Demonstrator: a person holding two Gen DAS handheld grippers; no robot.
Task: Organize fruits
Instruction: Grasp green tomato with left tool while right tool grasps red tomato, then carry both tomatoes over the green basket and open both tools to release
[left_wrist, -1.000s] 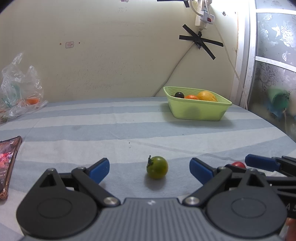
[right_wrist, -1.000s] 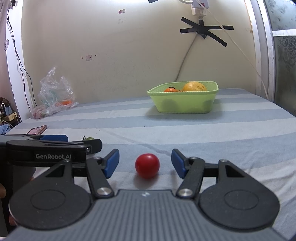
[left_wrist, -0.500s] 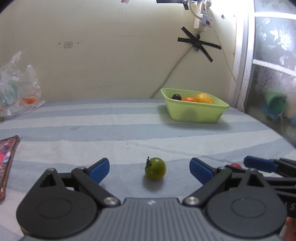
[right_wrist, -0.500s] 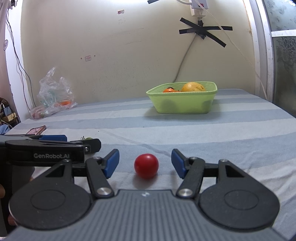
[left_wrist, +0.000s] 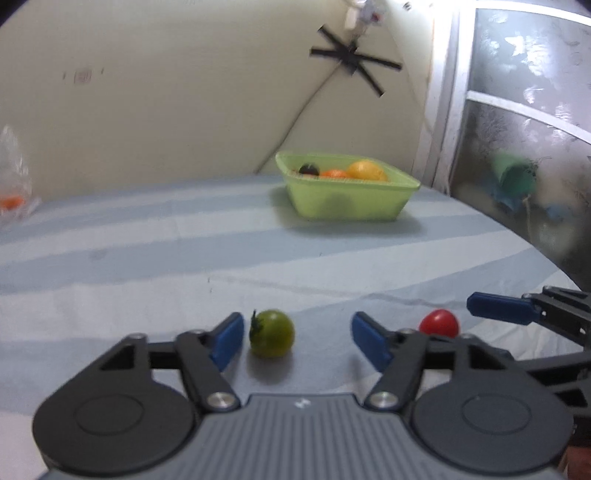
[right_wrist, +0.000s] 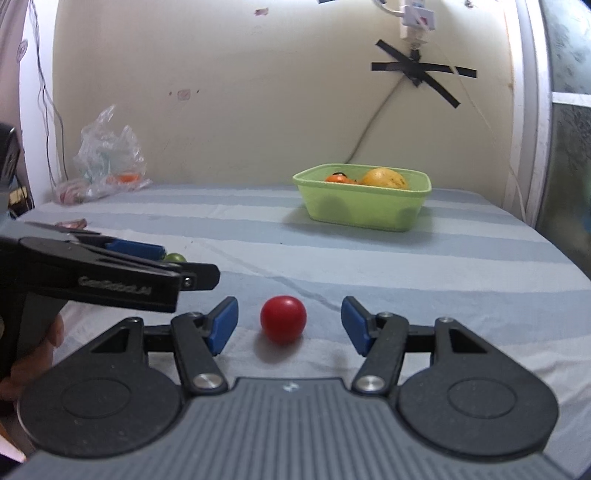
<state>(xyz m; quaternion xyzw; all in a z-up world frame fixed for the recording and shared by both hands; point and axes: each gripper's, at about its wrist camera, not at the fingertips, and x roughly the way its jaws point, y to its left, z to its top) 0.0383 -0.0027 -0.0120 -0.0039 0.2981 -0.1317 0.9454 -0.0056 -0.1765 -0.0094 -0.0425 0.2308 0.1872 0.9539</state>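
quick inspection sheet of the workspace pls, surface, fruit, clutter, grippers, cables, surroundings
surface: striped blue-grey cloth, wrinkled near the front.
job's things: green tomato and red tomato lying loose on the cloth; green tub at the back holds an orange-yellow fruit, an orange one and a dark one.
clutter: plastic bag at back left by the wall.
grippers: left gripper open, green tomato between its fingers, nearer the left one; right gripper open around the red tomato.
cables: cable taped to the wall, running down behind the tub.
surroundings: cream wall, patterned glass panel on the right.
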